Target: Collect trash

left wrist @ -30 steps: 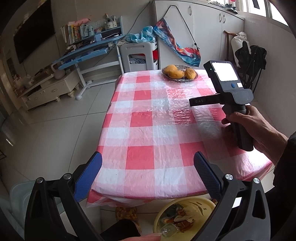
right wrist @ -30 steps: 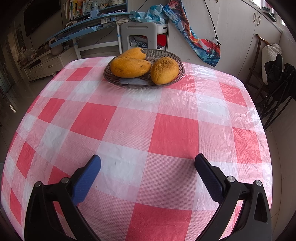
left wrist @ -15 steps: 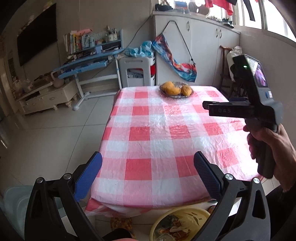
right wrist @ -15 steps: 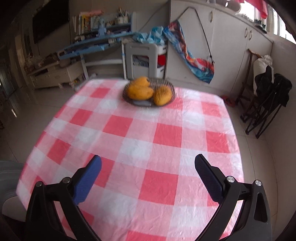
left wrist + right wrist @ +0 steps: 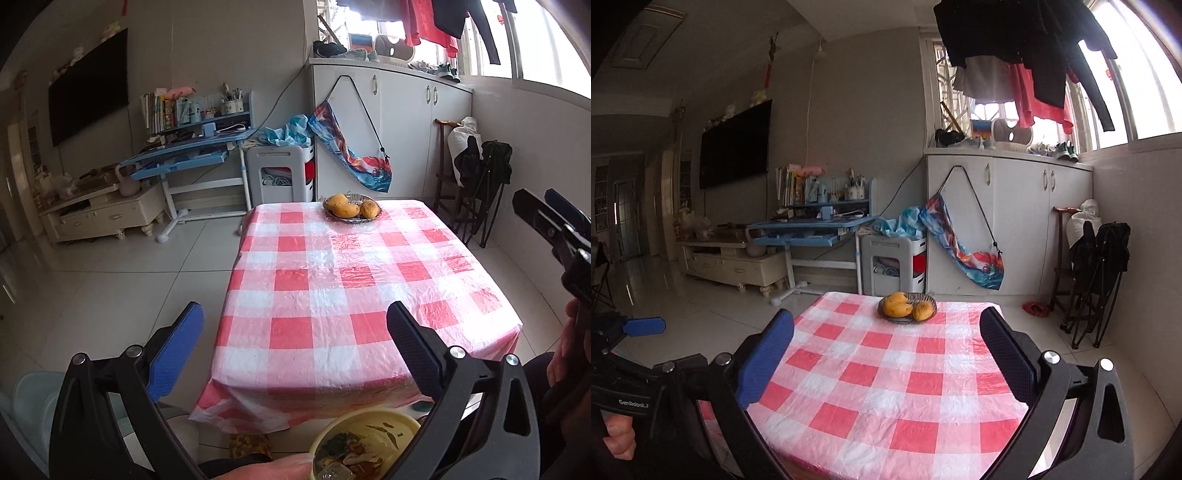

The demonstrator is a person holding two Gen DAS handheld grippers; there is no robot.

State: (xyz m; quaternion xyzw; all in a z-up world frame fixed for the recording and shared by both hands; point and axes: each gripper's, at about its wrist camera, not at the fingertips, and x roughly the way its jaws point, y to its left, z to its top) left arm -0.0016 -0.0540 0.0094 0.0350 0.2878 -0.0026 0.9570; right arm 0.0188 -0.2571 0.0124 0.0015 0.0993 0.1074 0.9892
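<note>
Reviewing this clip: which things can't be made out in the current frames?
- Yellow bin, left wrist view: cut off by the bottom edge and the left gripper; contents blurred, not identifiable.
- Right gripper, left wrist view: cut by the right edge.
- Floor beneath the table: hidden by the tablecloth.
- Bin: hidden in the right wrist view, where the right gripper is open.
- Books on the blue desk: too small to read.
</note>
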